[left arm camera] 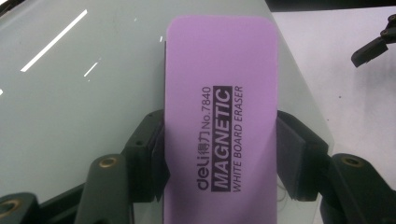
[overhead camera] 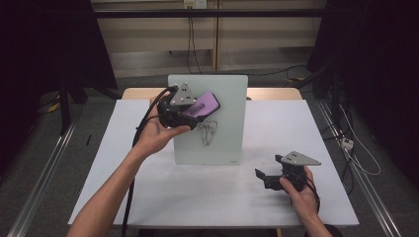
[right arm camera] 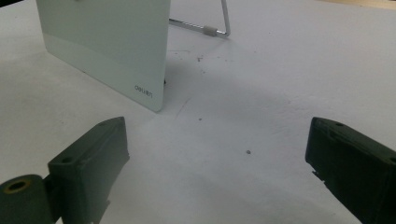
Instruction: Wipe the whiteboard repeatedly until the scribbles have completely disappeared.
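Purple eraser (left arm camera: 219, 121) printed "deli No.7840 MAGNETIC WHITE BOARD ERASER", glass board (right arm camera: 102, 46) marked "deli" (corner)

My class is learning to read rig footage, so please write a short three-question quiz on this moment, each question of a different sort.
1. True or false: the left gripper holds the purple rectangular magnetic whiteboard eraser against the upright pale glass whiteboard.
2. Multiple choice: the right gripper is (A) shut on a pen, (B) open above the white table, (C) clamped on the board's edge.
3. Fill in: a black ___ is drawn on the board just below the eraser.

Key
1. True; both jaws press the eraser's long sides.
2. B; its jaws stand wide apart with nothing between them.
3. Scribble.
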`<act>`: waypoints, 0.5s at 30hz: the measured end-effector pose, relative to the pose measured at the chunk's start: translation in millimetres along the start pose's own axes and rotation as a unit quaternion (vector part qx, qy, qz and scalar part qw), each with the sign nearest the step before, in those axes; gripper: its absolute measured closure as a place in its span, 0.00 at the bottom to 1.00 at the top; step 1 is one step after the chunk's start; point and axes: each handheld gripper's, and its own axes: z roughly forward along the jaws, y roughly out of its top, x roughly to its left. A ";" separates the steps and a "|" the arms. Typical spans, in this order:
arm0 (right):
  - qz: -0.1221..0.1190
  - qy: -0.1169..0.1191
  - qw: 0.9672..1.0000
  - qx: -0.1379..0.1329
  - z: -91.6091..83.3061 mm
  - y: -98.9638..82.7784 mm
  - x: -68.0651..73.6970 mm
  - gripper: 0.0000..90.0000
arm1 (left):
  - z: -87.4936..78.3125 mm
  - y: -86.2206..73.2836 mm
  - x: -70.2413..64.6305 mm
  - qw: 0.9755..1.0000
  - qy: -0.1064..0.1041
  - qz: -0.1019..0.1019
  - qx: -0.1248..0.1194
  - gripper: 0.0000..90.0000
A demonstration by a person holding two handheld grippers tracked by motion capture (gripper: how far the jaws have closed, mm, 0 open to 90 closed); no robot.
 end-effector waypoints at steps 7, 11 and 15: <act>-0.001 0.000 1.000 0.000 0.4 0.0 -0.2 0.06 | 7.4 -2.8 -9.1 1.000 -0.008 0.011 0.018 0.46; -0.002 0.001 1.000 0.000 0.5 0.1 0.5 0.06 | 13.6 -2.3 -15.6 0.999 -0.010 0.019 0.026 0.46; -0.002 0.000 1.000 0.001 1.0 0.1 0.3 0.06 | 20.8 -0.9 -22.1 0.999 -0.015 0.025 0.029 0.46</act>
